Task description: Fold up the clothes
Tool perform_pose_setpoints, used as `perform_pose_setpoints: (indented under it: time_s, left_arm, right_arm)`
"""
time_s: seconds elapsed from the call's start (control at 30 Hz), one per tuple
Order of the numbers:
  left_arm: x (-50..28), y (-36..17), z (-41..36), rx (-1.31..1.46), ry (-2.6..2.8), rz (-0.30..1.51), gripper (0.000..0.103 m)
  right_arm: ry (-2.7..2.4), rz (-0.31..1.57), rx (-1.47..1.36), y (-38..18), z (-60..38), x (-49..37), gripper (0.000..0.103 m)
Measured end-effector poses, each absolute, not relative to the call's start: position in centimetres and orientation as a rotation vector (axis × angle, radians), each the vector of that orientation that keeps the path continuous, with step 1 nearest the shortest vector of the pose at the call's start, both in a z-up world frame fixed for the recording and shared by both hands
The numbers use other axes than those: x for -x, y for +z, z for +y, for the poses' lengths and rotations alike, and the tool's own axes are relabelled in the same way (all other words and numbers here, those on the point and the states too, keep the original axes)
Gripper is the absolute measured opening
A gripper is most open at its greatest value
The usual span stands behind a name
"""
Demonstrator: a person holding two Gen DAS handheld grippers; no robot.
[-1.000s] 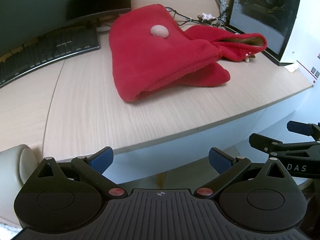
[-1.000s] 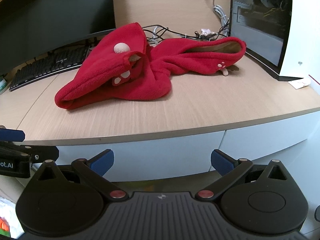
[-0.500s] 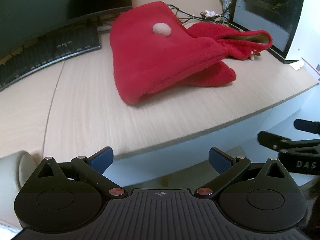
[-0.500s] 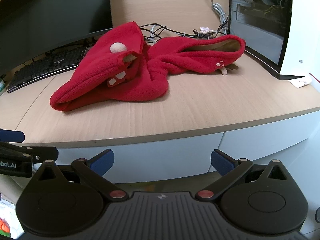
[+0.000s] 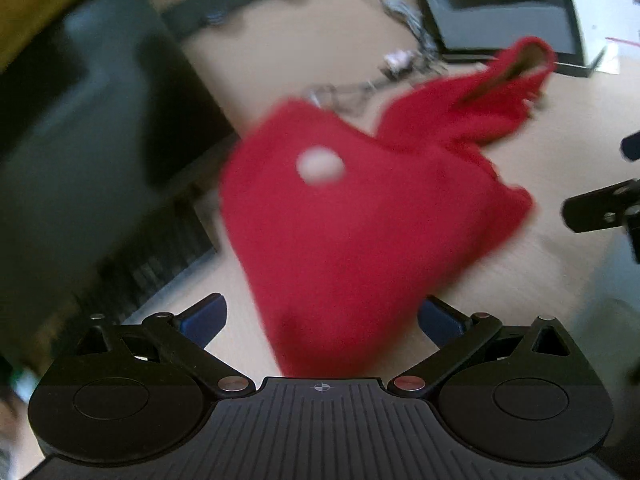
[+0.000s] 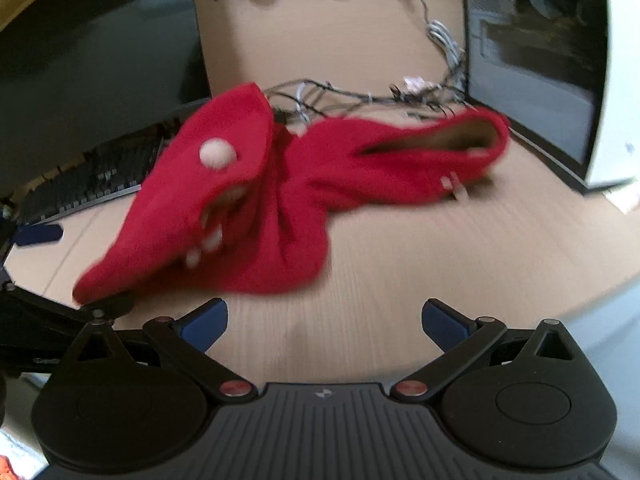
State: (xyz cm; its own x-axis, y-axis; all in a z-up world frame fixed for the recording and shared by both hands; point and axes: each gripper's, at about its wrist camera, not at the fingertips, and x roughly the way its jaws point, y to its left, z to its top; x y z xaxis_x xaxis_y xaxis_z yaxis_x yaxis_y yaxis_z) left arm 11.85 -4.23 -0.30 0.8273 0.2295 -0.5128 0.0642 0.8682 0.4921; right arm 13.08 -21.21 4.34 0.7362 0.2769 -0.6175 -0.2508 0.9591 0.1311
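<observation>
Item: crumpled red fleece garment (image 6: 256, 208) with pale round pompom (image 6: 218, 153), blurred, on light wooden desk (image 6: 420, 256). Left gripper (image 5: 322, 316), blue-tipped fingers apart, straddles its near edge. Right gripper (image 6: 324, 318) spread, empty, near. Black keyboard (image 6: 92, 180) far left, partly hidden.

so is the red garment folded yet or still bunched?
Bunched: the red garment lies crumpled on the desk, one end gaping open.

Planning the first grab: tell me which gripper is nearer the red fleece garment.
Left. The left gripper has the red fleece garment's near corner between its open fingers; the right gripper hovers open over bare desk, short of the cloth.
</observation>
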Motion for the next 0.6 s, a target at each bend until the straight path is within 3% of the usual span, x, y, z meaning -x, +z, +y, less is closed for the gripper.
perform_pose_setpoints:
  time_s: [0.2, 0.4, 0.6]
  left_arm:
    - [-15.1, 4.8, 2.8, -0.297, 0.475, 0.512, 0.103]
    - [-9.9, 5.3, 15.2, 0.140, 0.844, 0.662, 0.103]
    - [-9.3, 7.5, 13.7, 0.353, 0.499, 0.569, 0.103]
  right_arm:
    - [0.334, 0.636, -0.015, 5.7, -21.0, -18.1, 0.103]
    - [0.378, 0.601, 0.005, 6.2, -20.2, -22.5, 0.103]
    - [0.373, 0.645, -0.020, 5.4, -19.7, -27.2, 0.103]
